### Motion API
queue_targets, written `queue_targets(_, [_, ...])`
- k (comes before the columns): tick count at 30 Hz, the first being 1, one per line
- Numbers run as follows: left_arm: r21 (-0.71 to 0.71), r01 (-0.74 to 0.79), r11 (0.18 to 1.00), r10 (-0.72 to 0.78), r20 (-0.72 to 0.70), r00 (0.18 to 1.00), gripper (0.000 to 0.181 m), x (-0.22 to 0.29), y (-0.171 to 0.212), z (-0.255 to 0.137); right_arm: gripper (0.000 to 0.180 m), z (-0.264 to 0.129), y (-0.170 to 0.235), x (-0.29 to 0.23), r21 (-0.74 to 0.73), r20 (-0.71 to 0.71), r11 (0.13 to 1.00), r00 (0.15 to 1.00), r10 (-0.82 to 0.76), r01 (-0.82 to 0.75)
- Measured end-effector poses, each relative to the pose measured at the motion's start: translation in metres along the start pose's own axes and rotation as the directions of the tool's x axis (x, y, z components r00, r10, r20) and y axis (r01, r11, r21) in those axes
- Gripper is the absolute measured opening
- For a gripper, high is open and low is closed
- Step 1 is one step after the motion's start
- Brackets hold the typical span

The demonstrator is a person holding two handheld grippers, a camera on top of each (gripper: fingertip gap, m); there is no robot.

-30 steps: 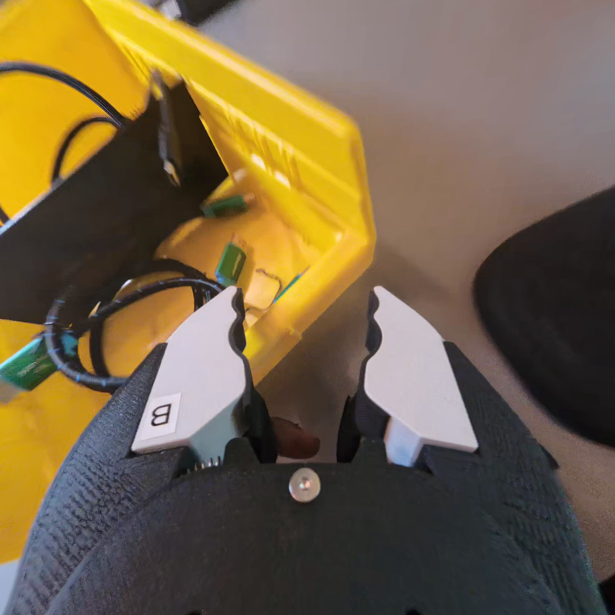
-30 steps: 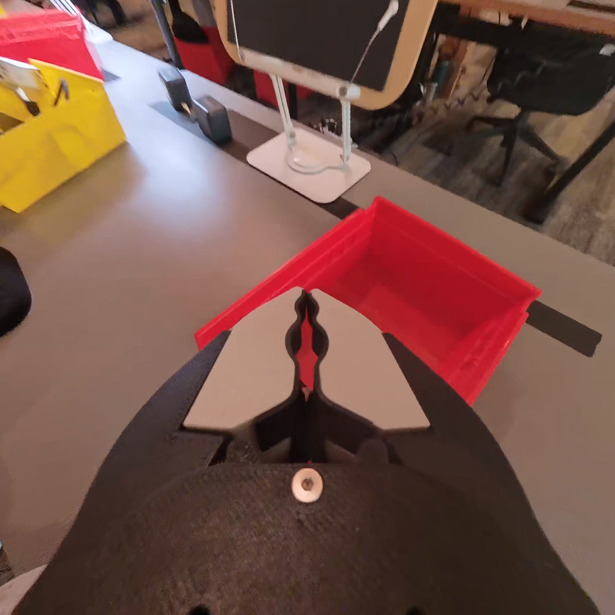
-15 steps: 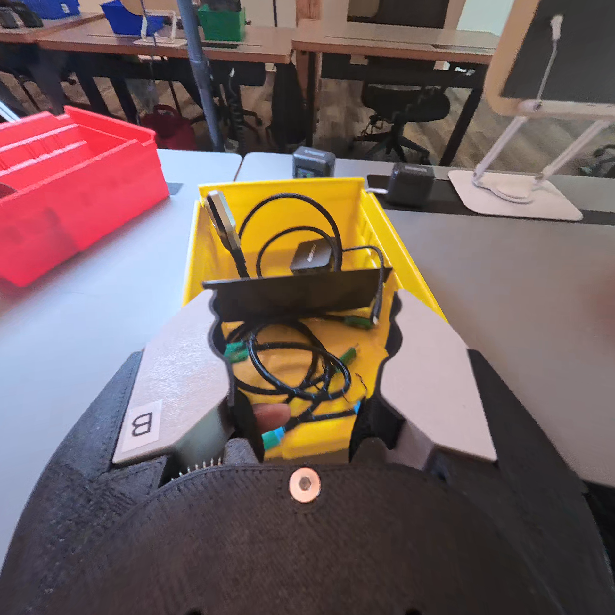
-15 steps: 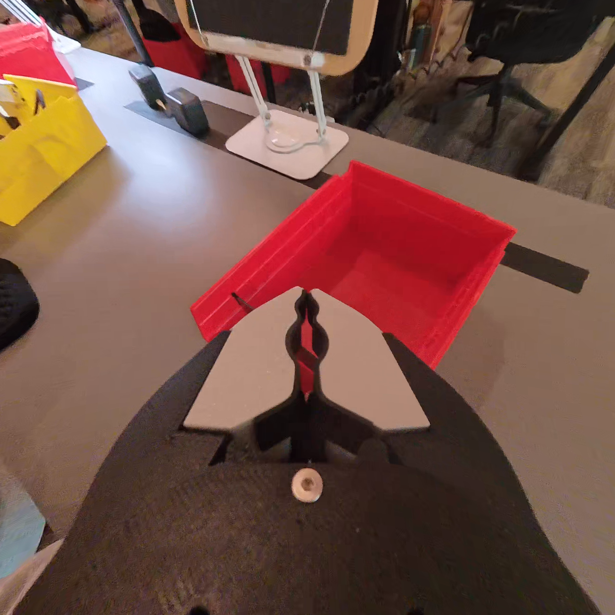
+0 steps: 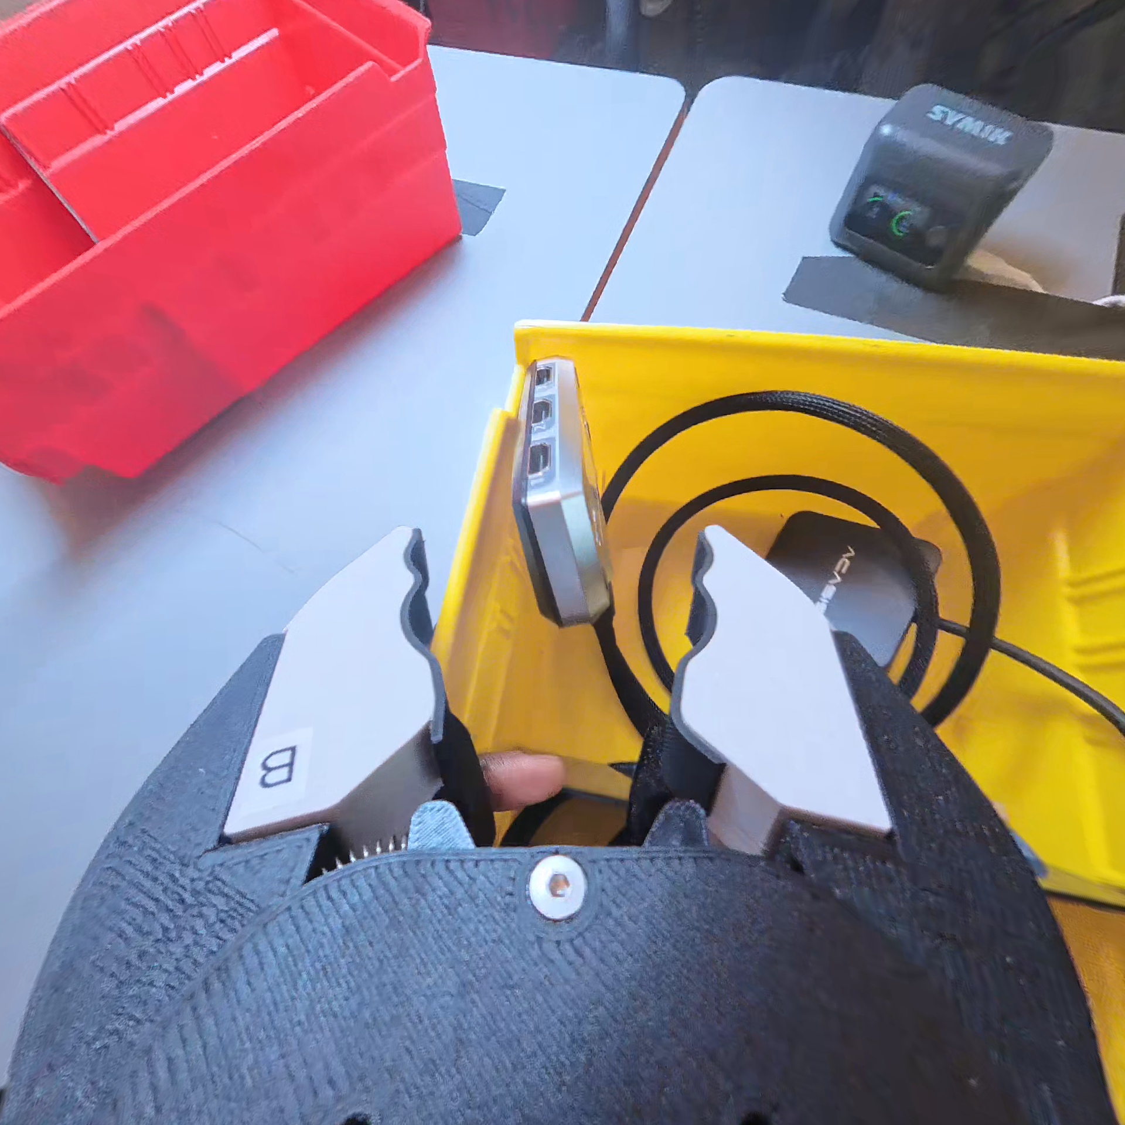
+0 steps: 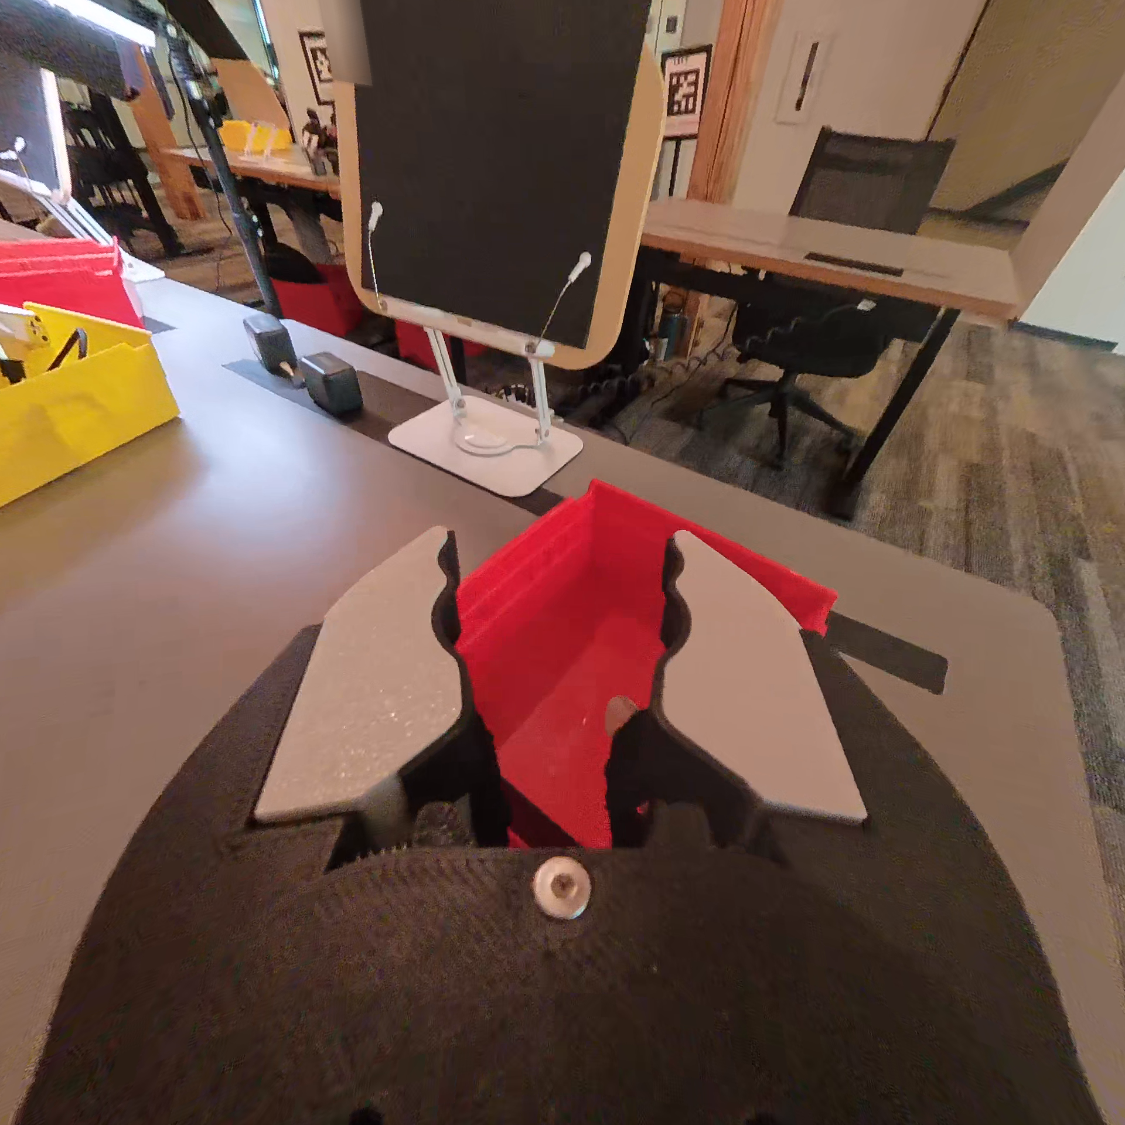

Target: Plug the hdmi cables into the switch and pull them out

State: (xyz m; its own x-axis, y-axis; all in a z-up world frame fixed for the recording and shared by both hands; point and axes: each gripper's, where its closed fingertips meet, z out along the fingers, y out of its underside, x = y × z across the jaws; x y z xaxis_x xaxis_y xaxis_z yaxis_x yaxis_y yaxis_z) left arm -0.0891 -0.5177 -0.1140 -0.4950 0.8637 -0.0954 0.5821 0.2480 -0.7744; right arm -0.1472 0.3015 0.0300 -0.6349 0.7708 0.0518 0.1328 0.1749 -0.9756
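Observation:
A grey switch (image 5: 560, 511) with three ports along its edge leans upright against the left wall of the yellow bin (image 5: 791, 377). A black braided cable (image 5: 949, 487) coils behind it, beside a small black box (image 5: 852, 578). My left gripper (image 5: 557, 536) is open, its fingertips on either side of the bin's left wall and the switch, not touching the switch. My right gripper (image 6: 557, 539) is open and empty above an empty red bin (image 6: 584, 615). The yellow bin also shows far left in the right wrist view (image 6: 79, 402).
A large red divided bin (image 5: 201, 201) stands left of the yellow bin. A small dark device (image 5: 937, 182) sits on black tape at the back; similar devices (image 6: 332, 383) and a tablet on a white stand (image 6: 493, 450) are behind. The table edge lies right of the red bin.
My left gripper has moved forward and down to the yellow bin's far left corner, with the switch now between its fingers. My right gripper has opened and tilted up over the red bin.

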Motion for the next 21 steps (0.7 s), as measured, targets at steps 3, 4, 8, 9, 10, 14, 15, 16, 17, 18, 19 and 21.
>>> queue_targets(3, [0.018,-0.064,0.998,0.062,0.090,0.994,0.060,-0.010,-0.003,0.006,0.064,0.008,-0.015,-0.002,0.071,-0.003,0.997,1.000,0.017,-0.017])
queue_targets(4, [0.046,-0.105,0.993,0.099,0.133,0.986,0.050,-0.012,-0.007,0.004,0.064,0.011,-0.017,-0.004,0.078,-0.001,0.997,1.000,0.022,-0.022])
queue_targets(8, [0.138,-0.186,0.973,0.163,0.160,0.974,0.043,0.007,-0.021,-0.004,0.064,0.021,-0.016,-0.008,0.046,-0.013,0.999,1.000,-0.016,0.017])
queue_targets(9, [0.115,-0.161,0.980,0.146,0.125,0.981,0.049,0.013,-0.018,0.000,0.064,0.023,-0.015,-0.009,0.035,-0.016,0.999,0.999,-0.030,0.030])
queue_targets(10, [0.075,-0.117,0.990,0.111,0.079,0.991,0.058,0.019,-0.013,0.006,0.064,0.024,-0.014,-0.010,0.027,-0.015,0.999,0.999,-0.040,0.040])
queue_targets(14, [-0.044,0.008,0.999,-0.009,-0.011,1.000,0.062,0.026,0.007,0.029,0.063,0.026,-0.012,-0.016,0.018,0.004,0.997,0.997,-0.074,0.074])
queue_targets(15, [-0.039,0.009,0.999,-0.009,0.003,1.000,0.049,0.021,0.007,0.030,0.062,0.026,-0.012,-0.016,0.018,0.004,0.996,0.996,-0.091,0.091])
queue_targets(16, [-0.021,0.008,1.000,-0.008,0.008,1.000,0.029,0.018,0.004,0.030,0.061,0.026,-0.012,-0.016,0.020,0.000,0.994,0.994,-0.106,0.106])
queue_targets(17, [-0.009,-0.005,1.000,0.005,-0.004,1.000,0.024,0.018,0.003,0.028,0.060,0.026,-0.012,-0.016,0.020,-0.005,0.993,0.993,-0.115,0.115])
queue_targets(18, [0.001,-0.011,1.000,0.011,-0.018,1.000,0.023,0.018,0.001,0.025,0.058,0.026,-0.012,-0.016,0.018,-0.007,0.993,0.993,-0.116,0.116])
queue_targets(19, [0.026,-0.011,1.000,0.012,-0.030,0.999,0.022,0.019,-0.002,0.019,0.055,0.027,-0.012,-0.016,0.012,-0.004,0.994,0.994,-0.106,0.106])
queue_targets(21, [0.155,-0.038,0.987,0.047,-0.054,0.997,0.022,0.025,-0.021,-0.001,0.046,0.028,-0.016,-0.021,0.011,0.023,0.998,0.998,-0.066,0.066])
